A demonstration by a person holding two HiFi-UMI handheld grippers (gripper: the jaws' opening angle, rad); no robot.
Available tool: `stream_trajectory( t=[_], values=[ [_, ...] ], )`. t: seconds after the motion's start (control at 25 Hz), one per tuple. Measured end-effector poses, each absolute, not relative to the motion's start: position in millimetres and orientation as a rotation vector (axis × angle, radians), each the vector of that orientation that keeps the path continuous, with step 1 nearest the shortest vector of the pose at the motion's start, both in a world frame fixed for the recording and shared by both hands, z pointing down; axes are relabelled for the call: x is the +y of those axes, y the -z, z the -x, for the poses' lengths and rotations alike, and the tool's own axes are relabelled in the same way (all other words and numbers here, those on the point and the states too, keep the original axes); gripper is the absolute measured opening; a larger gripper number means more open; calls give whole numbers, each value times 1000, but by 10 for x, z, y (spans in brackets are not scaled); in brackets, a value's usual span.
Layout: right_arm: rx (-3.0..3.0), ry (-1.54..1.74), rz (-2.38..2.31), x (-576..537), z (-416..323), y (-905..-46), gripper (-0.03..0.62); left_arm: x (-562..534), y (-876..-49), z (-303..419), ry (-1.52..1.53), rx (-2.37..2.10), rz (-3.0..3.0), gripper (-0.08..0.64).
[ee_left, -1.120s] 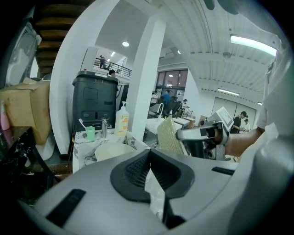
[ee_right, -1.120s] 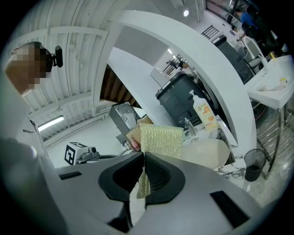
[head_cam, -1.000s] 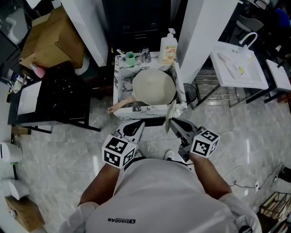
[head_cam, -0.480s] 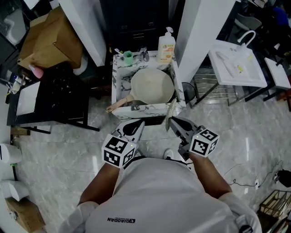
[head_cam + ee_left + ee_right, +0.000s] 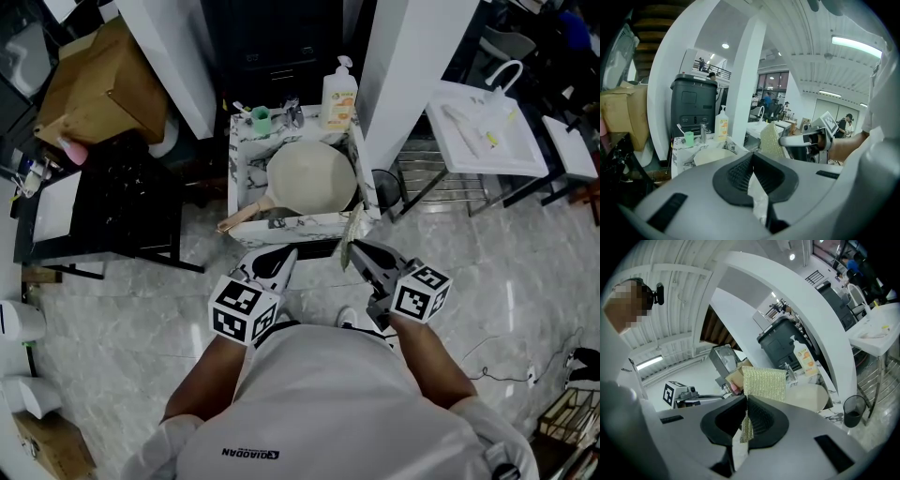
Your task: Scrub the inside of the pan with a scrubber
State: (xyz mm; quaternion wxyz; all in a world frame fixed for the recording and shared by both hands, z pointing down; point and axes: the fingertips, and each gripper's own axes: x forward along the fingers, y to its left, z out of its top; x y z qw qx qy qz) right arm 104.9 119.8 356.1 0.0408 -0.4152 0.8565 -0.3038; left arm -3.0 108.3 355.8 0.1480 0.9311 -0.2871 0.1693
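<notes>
Approach step; scrubbing not begun. Grasping scrubber [image 5: 764, 383] in right gripper [image 5: 351, 251]; holding left gripper [image 5: 289, 255] clenched, empty. Next, likely: reaching far, pressing scrubber inside pan [image 5: 311, 176].

Cream pan [image 5: 312, 176] level; gold mesh scrubber [image 5: 352, 236] upright

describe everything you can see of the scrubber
The scrubber is a flat rectangular pad of pale gold, glittery woven mesh. It stands upright in the air, its lower edge pinched between the shut jaws of the right hand-held gripper, with a narrow strip of mesh hanging below the pads. Nothing else touches it: it is held short of the marbled sink, apart from the cream pan lying inside.
</notes>
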Motion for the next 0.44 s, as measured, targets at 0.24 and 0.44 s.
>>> stream_trajectory(
  t=[0.24,0.44],
  values=[
    [2619,929,1281,1203,-1073,-3558,51,1087,-3554,14,-477,-822,-2677,14],
    [2617,933,1285,1208,-1065,-3572,51,1068,-3561,45,-468,-829,-2670,14]
  ],
)
